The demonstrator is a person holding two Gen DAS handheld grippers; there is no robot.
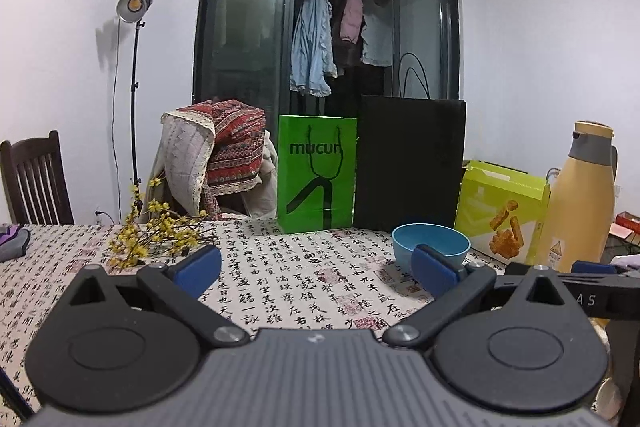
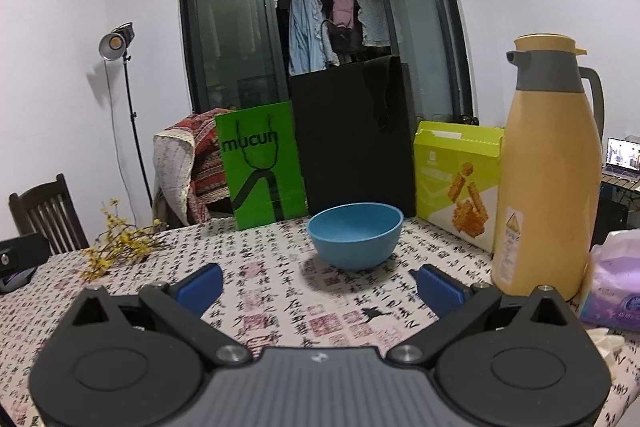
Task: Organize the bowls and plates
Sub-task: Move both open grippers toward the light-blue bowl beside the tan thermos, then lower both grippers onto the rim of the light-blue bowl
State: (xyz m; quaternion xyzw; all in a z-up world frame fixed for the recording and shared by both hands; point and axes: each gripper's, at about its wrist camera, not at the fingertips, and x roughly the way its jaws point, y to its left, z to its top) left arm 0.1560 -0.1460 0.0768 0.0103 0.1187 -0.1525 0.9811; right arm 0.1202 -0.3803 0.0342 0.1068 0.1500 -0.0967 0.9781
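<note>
A blue bowl [image 2: 355, 235] sits upright on the table, on a tablecloth [image 2: 280, 299] printed with black calligraphy and red seals. The right gripper [image 2: 320, 287] hovers over the cloth with its blue-padded fingers [image 2: 200, 287] spread wide and nothing between them; the bowl lies straight ahead of it, just beyond the fingertips and centred on the gap. The left gripper [image 1: 318, 269] is likewise released and empty, and from its side the bowl [image 1: 430, 241] lies ahead and off to the right, partly hidden behind its right finger pad [image 1: 434, 273].

Behind the bowl stand a green "mucun" paper bag [image 2: 262, 167] and a taller black paper bag [image 2: 352, 139], side by side. To the bowl's right is a yellow-green snack box [image 2: 456, 183], then a tall yellow thermos jug [image 2: 548, 171], with a pack of tissues [image 2: 616, 287] beside it. A sprig of yellow flowers [image 2: 116, 247] lies well off to the left.
</note>
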